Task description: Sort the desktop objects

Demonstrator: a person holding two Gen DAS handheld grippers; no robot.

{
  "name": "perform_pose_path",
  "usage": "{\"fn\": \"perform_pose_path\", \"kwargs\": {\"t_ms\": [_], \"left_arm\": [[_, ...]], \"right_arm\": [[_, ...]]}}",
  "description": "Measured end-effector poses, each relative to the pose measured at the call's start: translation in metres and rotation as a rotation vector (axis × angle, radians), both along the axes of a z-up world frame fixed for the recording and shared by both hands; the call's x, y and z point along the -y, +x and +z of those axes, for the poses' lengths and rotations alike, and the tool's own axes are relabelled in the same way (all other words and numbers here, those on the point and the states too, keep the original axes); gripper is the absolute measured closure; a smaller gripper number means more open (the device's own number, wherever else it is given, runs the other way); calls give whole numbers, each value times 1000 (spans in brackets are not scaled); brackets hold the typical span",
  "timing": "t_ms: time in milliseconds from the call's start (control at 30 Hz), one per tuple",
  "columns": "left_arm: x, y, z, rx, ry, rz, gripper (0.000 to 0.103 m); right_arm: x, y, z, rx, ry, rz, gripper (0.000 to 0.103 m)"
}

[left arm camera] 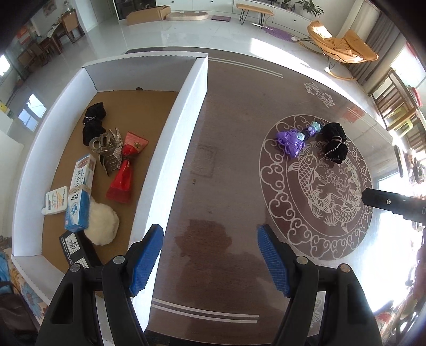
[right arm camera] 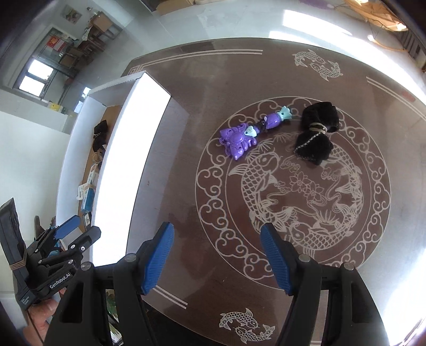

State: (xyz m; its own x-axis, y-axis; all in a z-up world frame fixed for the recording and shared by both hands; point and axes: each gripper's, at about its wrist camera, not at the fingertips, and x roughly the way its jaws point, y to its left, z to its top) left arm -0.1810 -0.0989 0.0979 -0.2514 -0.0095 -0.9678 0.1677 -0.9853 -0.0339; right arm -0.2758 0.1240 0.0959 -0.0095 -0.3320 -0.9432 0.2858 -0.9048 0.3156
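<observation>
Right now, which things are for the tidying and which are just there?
For tidying: purple toy, black velvet bow, white box, open left gripper, open right gripper.
Just there: orange chair, bench.

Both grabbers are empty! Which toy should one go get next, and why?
Probably the right gripper should reach forward to the purple toy. Its jaws are open and empty, and that toy and the black hair tie are the only things left on the table, while the rest lie in the white box.
</observation>
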Motion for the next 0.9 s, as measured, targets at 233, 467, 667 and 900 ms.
{"fn": "perform_pose_path", "kwargs": {"t_ms": [233, 467, 667, 900], "left_arm": [[-32, -14, -10, 17, 14, -81, 31], [-51, -31, -23, 37, 22, -127, 31], [-65, -46, -30, 43, 22, -165, 31], [-71, -57, -20, 42, 11, -205, 31]], "right_arm": [[-39, 5, -14, 10, 53, -40, 34], [-56, 0, -31, -16, 129, -58, 34], [-71, -7, -46, 20, 127, -131, 34], [-74, -11, -44, 20, 128, -153, 34]]}}
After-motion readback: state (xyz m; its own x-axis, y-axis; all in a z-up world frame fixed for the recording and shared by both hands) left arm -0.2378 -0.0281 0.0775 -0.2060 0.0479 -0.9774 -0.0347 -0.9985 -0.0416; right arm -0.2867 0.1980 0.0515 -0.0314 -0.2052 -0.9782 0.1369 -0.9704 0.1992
